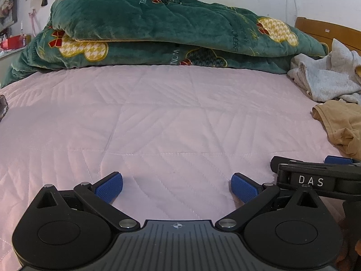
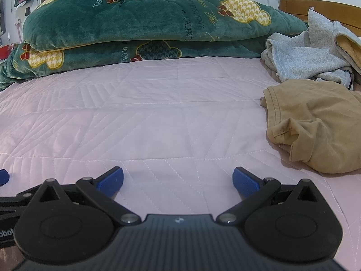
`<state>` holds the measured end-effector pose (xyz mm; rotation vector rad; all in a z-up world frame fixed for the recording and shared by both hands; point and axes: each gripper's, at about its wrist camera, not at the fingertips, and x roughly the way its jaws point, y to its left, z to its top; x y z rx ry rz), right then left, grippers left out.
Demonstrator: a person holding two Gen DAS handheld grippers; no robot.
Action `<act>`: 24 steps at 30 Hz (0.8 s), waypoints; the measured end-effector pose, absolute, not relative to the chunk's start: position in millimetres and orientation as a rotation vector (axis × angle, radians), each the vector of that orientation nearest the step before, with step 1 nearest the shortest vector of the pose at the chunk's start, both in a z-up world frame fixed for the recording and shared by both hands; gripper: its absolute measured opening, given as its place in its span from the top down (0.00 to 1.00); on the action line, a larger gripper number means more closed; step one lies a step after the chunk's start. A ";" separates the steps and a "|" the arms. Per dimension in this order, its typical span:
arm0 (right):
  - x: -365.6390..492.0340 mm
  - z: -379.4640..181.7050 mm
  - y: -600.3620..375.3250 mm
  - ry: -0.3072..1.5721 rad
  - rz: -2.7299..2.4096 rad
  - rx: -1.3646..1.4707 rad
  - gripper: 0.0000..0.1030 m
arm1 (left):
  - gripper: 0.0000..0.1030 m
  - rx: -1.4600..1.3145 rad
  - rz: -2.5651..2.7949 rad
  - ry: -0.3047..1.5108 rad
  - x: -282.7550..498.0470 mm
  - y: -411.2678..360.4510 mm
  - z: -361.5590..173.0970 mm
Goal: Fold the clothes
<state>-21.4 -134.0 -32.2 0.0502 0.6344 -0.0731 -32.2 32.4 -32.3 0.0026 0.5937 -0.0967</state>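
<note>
A crumpled tan garment (image 2: 315, 124) lies on the pink quilted bed (image 2: 158, 113) at the right; it also shows in the left wrist view (image 1: 343, 126). A heap of grey clothes (image 2: 311, 56) lies behind it, also seen in the left wrist view (image 1: 327, 76). My left gripper (image 1: 176, 187) is open and empty, low over the bed. My right gripper (image 2: 178, 181) is open and empty, low over the bed, left of the tan garment. The right gripper's body (image 1: 315, 178) shows at the right of the left wrist view.
A folded green plush blanket (image 1: 158, 29) lies across the back of the bed, also in the right wrist view (image 2: 135, 27). A wooden headboard (image 2: 320, 9) stands at the back right. A dark cloth edge (image 1: 2, 108) sits at the far left.
</note>
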 end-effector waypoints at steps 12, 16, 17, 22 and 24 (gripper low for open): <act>-21.4 -31.9 -133.7 0.634 -0.073 0.050 0.00 | 0.00 -0.028 -0.106 0.582 -33.2 36.5 -31.7; -21.3 -32.1 -133.9 0.634 -0.073 0.051 0.00 | 0.00 -0.027 -0.106 0.582 -32.7 35.0 -33.1; -21.3 -32.0 -133.8 0.634 -0.073 0.050 0.00 | 0.00 -0.022 -0.105 0.584 -32.4 34.2 -33.2; -21.1 -32.2 -134.0 0.634 -0.073 0.051 0.00 | 0.00 -0.023 -0.105 0.583 -32.7 34.9 -33.2; -21.2 -32.3 -133.8 0.634 -0.073 0.051 0.00 | 0.00 -0.022 -0.105 0.583 -32.5 34.6 -33.2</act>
